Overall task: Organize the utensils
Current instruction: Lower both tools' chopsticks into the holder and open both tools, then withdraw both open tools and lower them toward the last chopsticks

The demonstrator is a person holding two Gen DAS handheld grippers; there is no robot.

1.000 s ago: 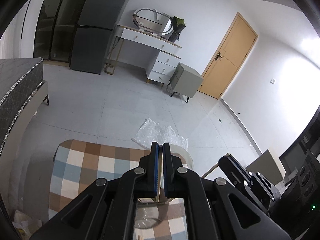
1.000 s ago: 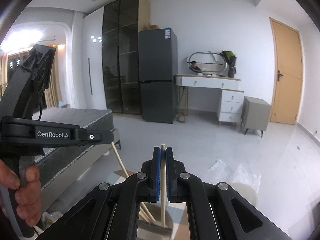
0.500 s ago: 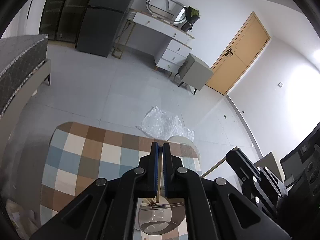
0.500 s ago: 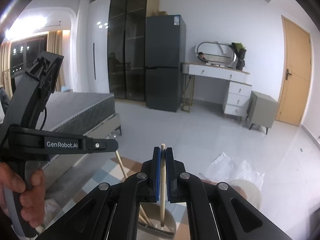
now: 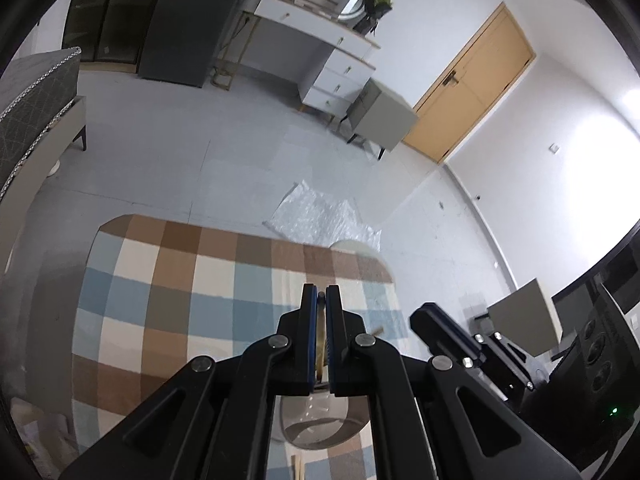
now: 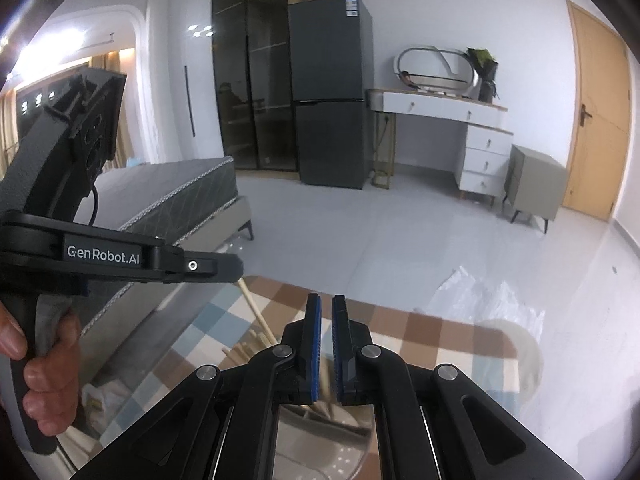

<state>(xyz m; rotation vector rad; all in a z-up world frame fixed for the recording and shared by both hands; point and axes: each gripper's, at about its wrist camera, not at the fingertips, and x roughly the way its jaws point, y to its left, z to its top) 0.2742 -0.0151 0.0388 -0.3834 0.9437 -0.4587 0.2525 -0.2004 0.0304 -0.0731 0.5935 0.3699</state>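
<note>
While over the checkered tablecloth, low centre of both frames:
left gripper: clenched on a wooden chopstick; seen at left of right view
right gripper: released, narrow gap between pads; blurred wooden stick below the gap
holder: grey cup, bottom centre, beneath both grippers; more chopsticks leaning in it

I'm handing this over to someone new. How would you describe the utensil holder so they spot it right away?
Find the table with the brown, blue and cream checked cloth. At its near edge, straight below both grippers, stands a grey open-topped cup with light wooden sticks leaning out of it. Nothing else visible on the cloth stands upright and holds utensils.
</note>
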